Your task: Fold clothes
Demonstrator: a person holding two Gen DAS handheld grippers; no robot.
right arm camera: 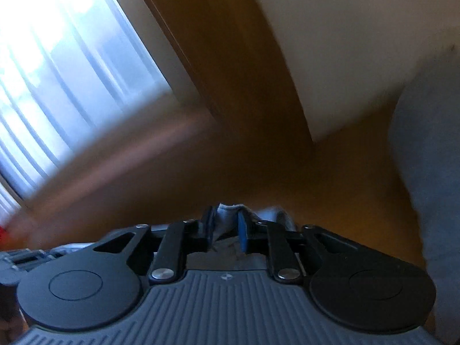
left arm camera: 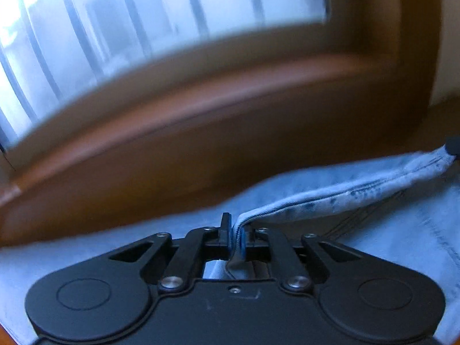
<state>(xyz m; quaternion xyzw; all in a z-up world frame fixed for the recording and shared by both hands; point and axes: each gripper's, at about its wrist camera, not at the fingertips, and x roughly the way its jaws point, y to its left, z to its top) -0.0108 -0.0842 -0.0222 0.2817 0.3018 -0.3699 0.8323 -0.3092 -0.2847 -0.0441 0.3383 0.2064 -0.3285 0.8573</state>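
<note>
A light-blue denim garment (left arm camera: 345,198) lies spread below and to the right in the left wrist view, with a stitched hem lifted taut across it. My left gripper (left arm camera: 234,230) is shut on the near end of that hem, the cloth pinched between its pads. The hem's far end runs to a dark tip (left arm camera: 453,146) at the right edge. In the blurred right wrist view my right gripper (right arm camera: 227,224) has a bunch of the pale denim (right arm camera: 270,212) between its pads, which press on it from both sides.
A brown wooden ledge (left arm camera: 201,132) runs beyond the garment under a bright curtained window (left arm camera: 143,14). In the right wrist view there is a wooden frame (right arm camera: 230,86), a white wall (right arm camera: 359,43) and a grey cloth mass (right arm camera: 431,172) at the right.
</note>
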